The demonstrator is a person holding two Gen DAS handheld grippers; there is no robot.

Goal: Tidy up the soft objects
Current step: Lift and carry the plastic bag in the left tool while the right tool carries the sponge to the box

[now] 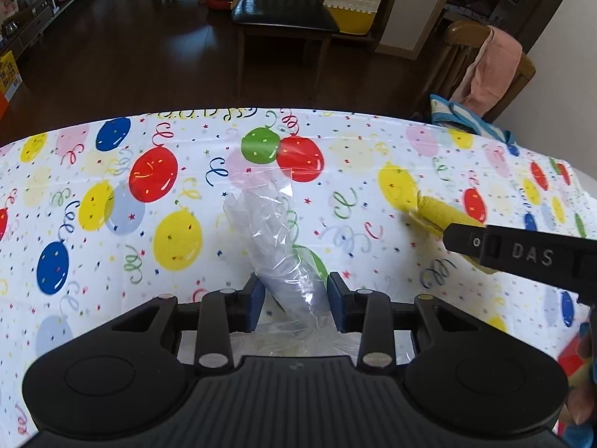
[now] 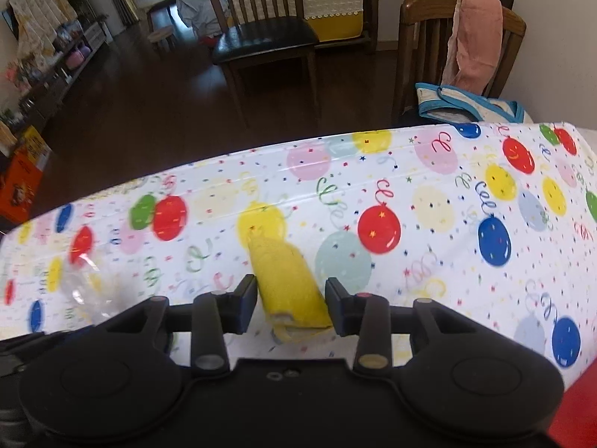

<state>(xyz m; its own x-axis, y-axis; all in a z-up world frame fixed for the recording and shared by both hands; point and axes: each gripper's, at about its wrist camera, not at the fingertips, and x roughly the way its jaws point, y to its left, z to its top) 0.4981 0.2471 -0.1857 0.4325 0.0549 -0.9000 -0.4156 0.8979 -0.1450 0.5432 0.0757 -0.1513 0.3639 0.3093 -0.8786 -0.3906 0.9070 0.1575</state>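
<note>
Left wrist view: one worktop (image 1: 112,194) under a balloon-print cloth, dark wood floor beyond, two wooden chairs (image 1: 283,18), one with a pink towel (image 1: 492,71). The left tongs (image 1: 293,300) clench one clear plastic bag (image 1: 276,239).

Right wrist view: same cloth, both chairs again. The right tongs (image 2: 291,304) clench one rolled yellow cloth (image 2: 287,280), lying just above the worktop.
</note>
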